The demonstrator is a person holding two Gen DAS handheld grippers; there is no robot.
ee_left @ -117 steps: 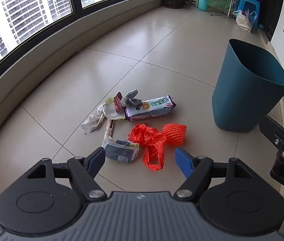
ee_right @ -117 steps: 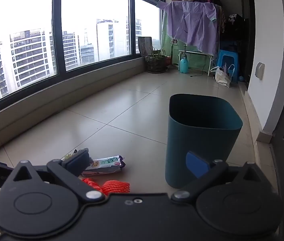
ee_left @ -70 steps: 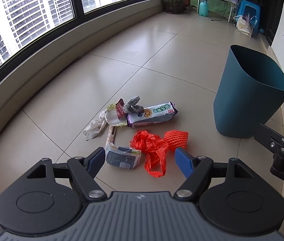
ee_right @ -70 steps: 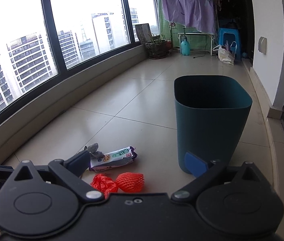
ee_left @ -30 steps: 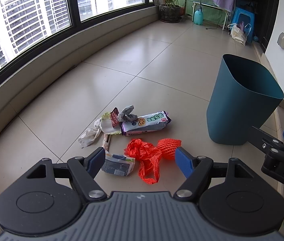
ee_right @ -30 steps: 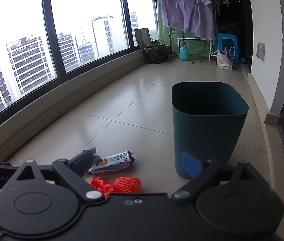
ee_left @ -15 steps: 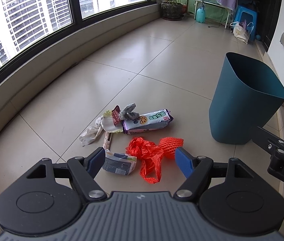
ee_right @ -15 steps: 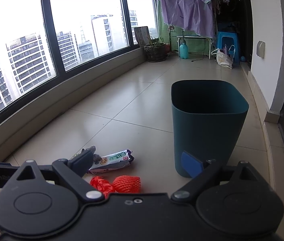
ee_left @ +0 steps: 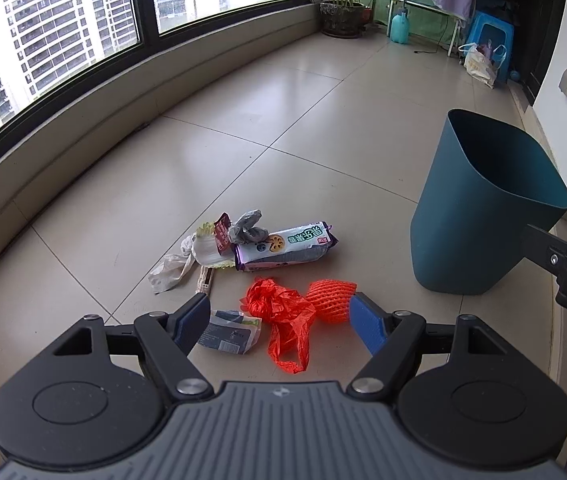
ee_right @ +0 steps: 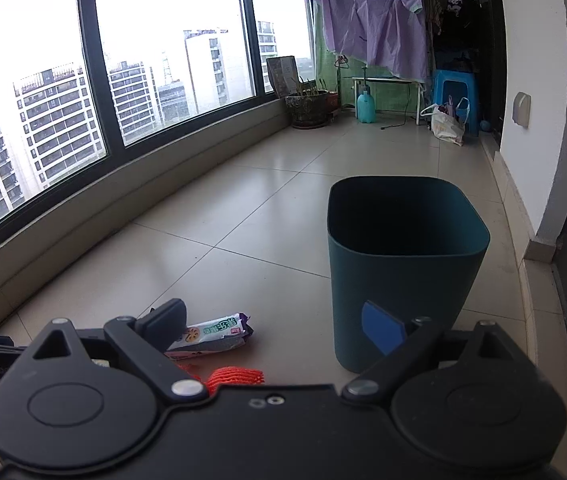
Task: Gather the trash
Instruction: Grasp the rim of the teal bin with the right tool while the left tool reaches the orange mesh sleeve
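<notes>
Trash lies in a heap on the tiled floor: a purple-and-white snack packet (ee_left: 286,246), a grey crumpled wrapper (ee_left: 248,227), a white plastic bag (ee_left: 181,262), a small blue-and-white packet (ee_left: 232,331), a red plastic bag (ee_left: 281,316) and an orange foam net (ee_left: 330,294). A dark teal bin (ee_left: 479,216) stands upright to the right of the heap. My left gripper (ee_left: 279,320) is open and empty, held above the red bag. My right gripper (ee_right: 279,322) is open and empty, facing the bin (ee_right: 403,272), with the snack packet (ee_right: 211,334) at its left finger.
A low curved ledge under the windows (ee_left: 83,128) runs along the left. A plant pot (ee_left: 341,20), a blue stool (ee_left: 491,42) and a shopping bag (ee_left: 479,66) stand at the far end. A white wall (ee_right: 531,100) is to the right of the bin.
Both grippers have drifted only slightly; the views have shifted a little. Both stay open and the trash and bin have not moved.
</notes>
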